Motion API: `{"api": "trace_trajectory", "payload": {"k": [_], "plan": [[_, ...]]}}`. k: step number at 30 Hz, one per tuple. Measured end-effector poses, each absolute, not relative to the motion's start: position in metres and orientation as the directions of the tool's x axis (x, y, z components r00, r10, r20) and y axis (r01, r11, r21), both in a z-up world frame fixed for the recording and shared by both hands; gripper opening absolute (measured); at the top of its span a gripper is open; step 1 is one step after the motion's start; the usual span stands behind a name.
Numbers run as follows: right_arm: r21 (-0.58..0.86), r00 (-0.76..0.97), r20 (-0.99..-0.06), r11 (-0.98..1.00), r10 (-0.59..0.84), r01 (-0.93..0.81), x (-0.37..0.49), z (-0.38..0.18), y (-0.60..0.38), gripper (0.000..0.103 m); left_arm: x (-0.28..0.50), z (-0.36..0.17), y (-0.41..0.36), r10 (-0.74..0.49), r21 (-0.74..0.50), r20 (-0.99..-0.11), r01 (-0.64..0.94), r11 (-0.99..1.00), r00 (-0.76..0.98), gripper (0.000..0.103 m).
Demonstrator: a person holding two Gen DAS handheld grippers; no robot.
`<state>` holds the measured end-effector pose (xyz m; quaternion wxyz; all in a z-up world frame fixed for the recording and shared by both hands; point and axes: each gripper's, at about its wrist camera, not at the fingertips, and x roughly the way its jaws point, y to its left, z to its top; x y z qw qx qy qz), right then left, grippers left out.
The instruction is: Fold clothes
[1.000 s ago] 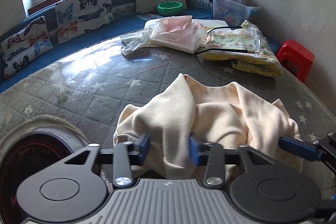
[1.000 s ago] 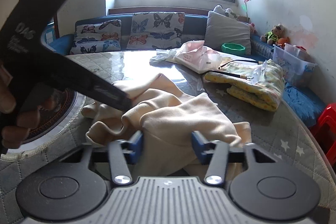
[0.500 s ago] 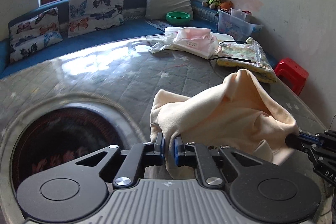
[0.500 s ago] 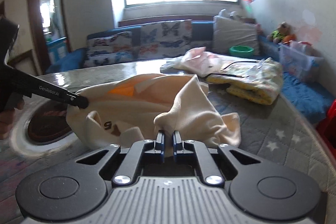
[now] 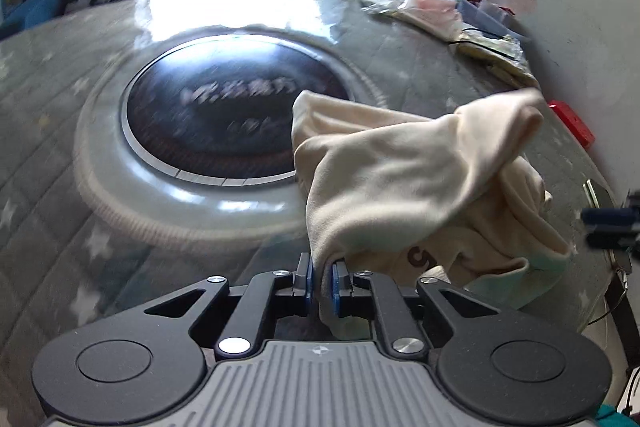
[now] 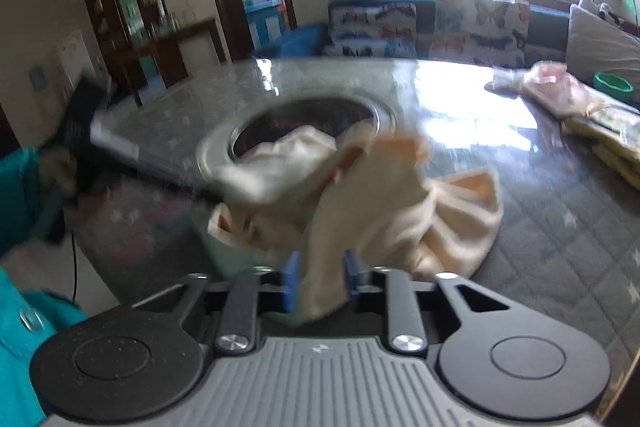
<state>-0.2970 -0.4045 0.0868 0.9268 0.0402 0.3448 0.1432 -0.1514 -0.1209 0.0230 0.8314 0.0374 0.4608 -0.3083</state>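
Left gripper [image 5: 321, 281]: clamped on an edge of the cream garment, the two blue pads nearly together with a thin fold of cloth pinched between them.
Right gripper [image 6: 319, 279]: its jaws have just been opening; the blue pads stand apart with a hanging strip of the cream cloth between them. The view is blurred, so whether the pads press on the cloth cannot be told.
Cream garment [image 5: 420, 183]: bunched and lifted over the round table, draped from the left gripper's pads up and to the right in the left wrist view. A dark printed mark shows on a lower fold near the pads. In the right wrist view [image 6: 360, 187] it hangs in a crumpled mass in front of the gripper, part of it trailing onto the quilted cover.
Table [image 5: 60, 187]: round, covered by a grey quilted cloth with pale stars under a glossy clear sheet that reflects the window.
Dark round inset [image 5: 224, 131]: set in the middle of the table inside a pale ring; the garment partly overlaps its right side in the left wrist view.
Folded yellow-patterned cloth [image 6: 616, 135]: lies at the far right side of the table, well apart from the garment.
Pink-and-white plastic bag [image 6: 540, 87]: on the table just beyond the folded cloth.
Butterfly cushions [image 6: 480, 23]: line the blue bench behind the table, under the window.
Person: a teal sleeve [image 6: 16, 195] shows at the left edge of the right wrist view, beside the blurred black body of the other gripper.
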Motion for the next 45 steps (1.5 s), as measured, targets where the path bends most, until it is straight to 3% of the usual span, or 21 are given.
{"api": "trace_trajectory", "payload": {"k": [3,10,16,24,35,38,39,40,45], "plan": [[0.097,0.744,-0.623,0.968,0.24,-0.23,-0.281,0.091,-0.397,0.044,-0.157,0.024,-0.111,-0.481,-0.217,-0.782,0.549,0.807,0.397,0.018],[-0.018,0.728,-0.666,0.972,0.164,-0.235,-0.242,0.06,-0.372,0.044,-0.175,0.049,-0.119,-0.475,-0.09,-0.738,0.628,0.773,0.479,0.037],[0.053,0.763,-0.611,0.973,0.211,-0.226,-0.242,0.074,-0.386,0.056,-0.176,0.072,-0.139,-0.552,-0.083,-0.68,0.697,0.712,0.483,0.041],[0.101,0.783,-0.587,0.978,0.206,-0.182,-0.249,0.084,-0.412,0.058,-0.176,0.087,-0.225,-0.705,-0.099,-0.606,0.845,0.526,0.368,0.044],[0.093,0.824,-0.559,0.995,0.092,-0.049,-0.272,0.097,-0.448,0.058,-0.188,0.064,-0.313,-0.657,0.12,-0.643,0.899,0.421,0.393,0.047],[0.097,0.827,-0.555,0.995,0.085,-0.037,-0.274,0.096,-0.45,0.058,-0.189,0.055,-0.322,-0.634,0.154,-0.657,0.896,0.416,0.407,0.043],[0.098,0.827,-0.555,0.995,0.084,-0.035,-0.274,0.096,-0.45,0.058,-0.186,0.053,-0.321,-0.631,0.147,-0.66,0.894,0.423,0.408,0.029],[0.1,0.827,-0.555,0.994,0.084,-0.034,-0.275,0.095,-0.45,0.058,-0.181,0.053,-0.317,-0.637,0.123,-0.657,0.891,0.438,0.404,0.021],[0.107,0.809,-0.576,0.992,0.116,-0.065,-0.27,0.088,-0.44,0.058,-0.141,0.071,-0.273,-0.711,-0.116,-0.588,0.83,0.546,0.386,0.01]]}}
